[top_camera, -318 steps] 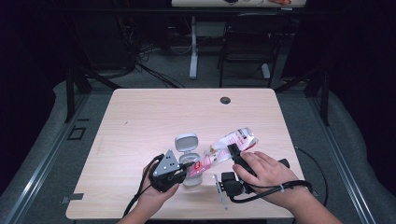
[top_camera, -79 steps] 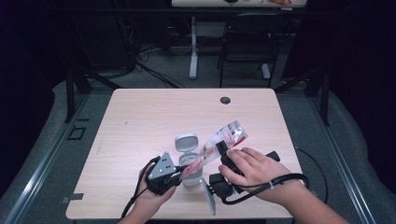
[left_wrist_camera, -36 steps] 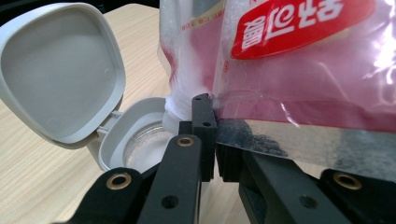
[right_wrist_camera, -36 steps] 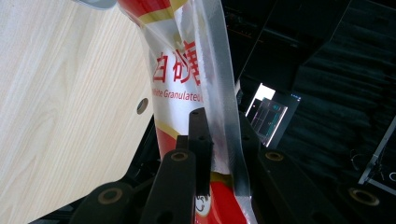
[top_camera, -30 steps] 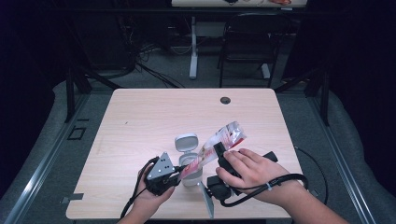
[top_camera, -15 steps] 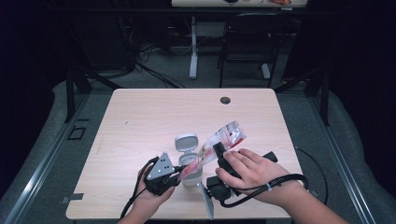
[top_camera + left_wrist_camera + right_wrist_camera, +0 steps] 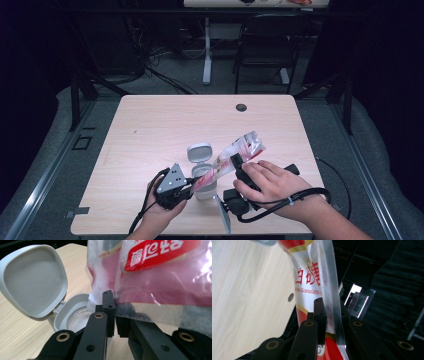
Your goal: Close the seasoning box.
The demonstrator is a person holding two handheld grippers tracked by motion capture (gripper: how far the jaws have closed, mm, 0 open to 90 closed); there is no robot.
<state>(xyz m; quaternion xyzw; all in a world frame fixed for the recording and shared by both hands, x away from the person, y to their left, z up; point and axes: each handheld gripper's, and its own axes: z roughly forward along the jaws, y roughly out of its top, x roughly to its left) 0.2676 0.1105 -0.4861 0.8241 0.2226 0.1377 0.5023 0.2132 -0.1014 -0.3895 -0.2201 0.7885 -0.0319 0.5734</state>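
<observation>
two grippers | left (image 7: 113, 315) and right (image 7: 329, 315) fingers clamped on sugar bag (image 7: 239, 151) | over open jar (image 7: 204, 182)

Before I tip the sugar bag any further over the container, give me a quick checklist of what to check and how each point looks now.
1. Container lid flipped open: ok; it stands back on its hinge in the left gripper view.
2. Left hand-held gripper shut on the sugar bag's lower edge: ok.
3. Right hand-held gripper shut on the bag's upper part: ok; its jaws have just been closing with the bag between them.
4. Bag's low end over the container opening: ok; it hangs right at the rim.
5. Bag mouth cut open: cannot tell.
6. Sugar flowing or spilled on the table: cannot tell.
</observation>
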